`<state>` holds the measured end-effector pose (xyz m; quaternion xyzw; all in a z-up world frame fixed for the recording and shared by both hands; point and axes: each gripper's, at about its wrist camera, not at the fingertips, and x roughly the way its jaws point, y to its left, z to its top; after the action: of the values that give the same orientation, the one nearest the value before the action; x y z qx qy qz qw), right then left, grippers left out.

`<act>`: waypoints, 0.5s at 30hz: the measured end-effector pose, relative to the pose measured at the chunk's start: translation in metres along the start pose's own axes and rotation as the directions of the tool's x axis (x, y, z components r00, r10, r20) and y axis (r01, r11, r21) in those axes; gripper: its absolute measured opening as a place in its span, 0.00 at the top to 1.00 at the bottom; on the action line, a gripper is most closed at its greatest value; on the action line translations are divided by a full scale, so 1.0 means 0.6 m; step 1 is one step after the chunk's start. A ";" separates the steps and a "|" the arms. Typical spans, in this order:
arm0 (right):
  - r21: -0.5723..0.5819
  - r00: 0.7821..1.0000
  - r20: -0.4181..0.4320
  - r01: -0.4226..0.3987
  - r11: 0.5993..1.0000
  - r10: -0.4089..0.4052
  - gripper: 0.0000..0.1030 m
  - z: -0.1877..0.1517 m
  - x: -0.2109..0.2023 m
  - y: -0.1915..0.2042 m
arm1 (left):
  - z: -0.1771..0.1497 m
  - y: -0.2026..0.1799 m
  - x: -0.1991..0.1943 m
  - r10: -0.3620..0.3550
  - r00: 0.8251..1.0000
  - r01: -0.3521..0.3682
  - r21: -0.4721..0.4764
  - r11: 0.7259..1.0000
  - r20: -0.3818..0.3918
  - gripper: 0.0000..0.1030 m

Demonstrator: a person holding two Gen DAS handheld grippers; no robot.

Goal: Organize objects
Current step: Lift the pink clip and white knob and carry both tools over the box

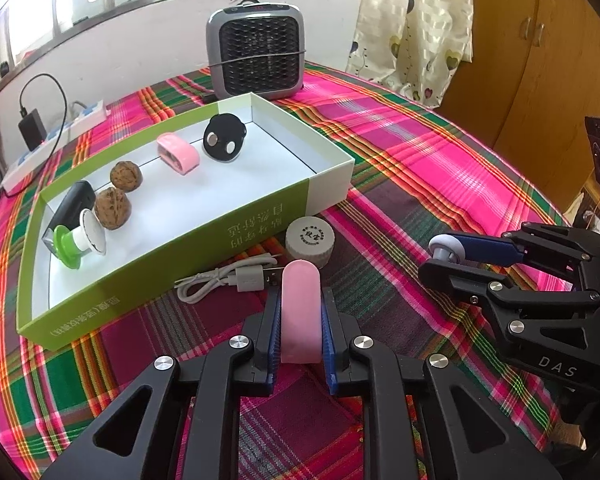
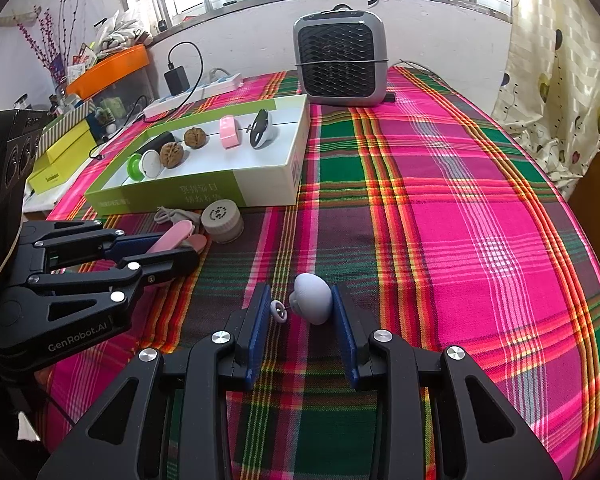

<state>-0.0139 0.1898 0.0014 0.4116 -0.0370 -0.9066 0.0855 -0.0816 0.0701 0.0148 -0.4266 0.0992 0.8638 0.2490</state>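
Left gripper (image 1: 300, 320) clamps the pink clip (image 1: 301, 312), right gripper (image 2: 302, 312) pinches the grey knob (image 2: 314, 298); judging by that, both need lifting into the box (image 1: 260, 216) next.

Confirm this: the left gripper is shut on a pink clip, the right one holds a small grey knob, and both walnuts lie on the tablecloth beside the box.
One thing is wrong: the walnuts lie inside the box, not on the tablecloth, as the left wrist view shows. The rest stands: the left gripper is shut on the pink clip, and the right gripper holds the grey knob.
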 end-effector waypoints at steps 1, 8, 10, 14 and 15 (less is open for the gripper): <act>-0.001 1.000 0.000 0.001 1.000 -0.001 0.68 0.000 0.000 0.000 | 0.000 0.000 0.000 0.000 1.000 0.000 0.000 1.000 0.000 0.85; -0.004 1.000 0.000 0.002 1.000 -0.002 0.68 0.000 0.000 0.001 | 0.000 0.000 -0.001 0.001 1.000 -0.001 -0.002 1.000 -0.001 0.85; -0.007 1.000 -0.001 0.004 1.000 -0.004 0.68 0.000 0.000 0.001 | 0.000 0.001 -0.001 0.002 1.000 -0.002 -0.001 1.000 -0.001 0.85; -0.009 1.000 -0.002 0.004 1.000 -0.004 0.68 0.002 0.000 0.000 | 0.001 0.001 -0.003 -0.007 1.000 0.007 -0.009 1.000 0.000 0.85; -0.009 1.000 -0.001 0.005 1.000 -0.005 0.68 0.003 -0.001 0.000 | 0.002 0.001 -0.004 -0.007 1.000 0.007 -0.010 1.000 0.001 0.85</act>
<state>-0.0148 0.1897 0.0028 0.4119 -0.0319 -0.9067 0.0850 -0.0813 0.0688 0.0174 -0.4276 0.0932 0.8638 0.2497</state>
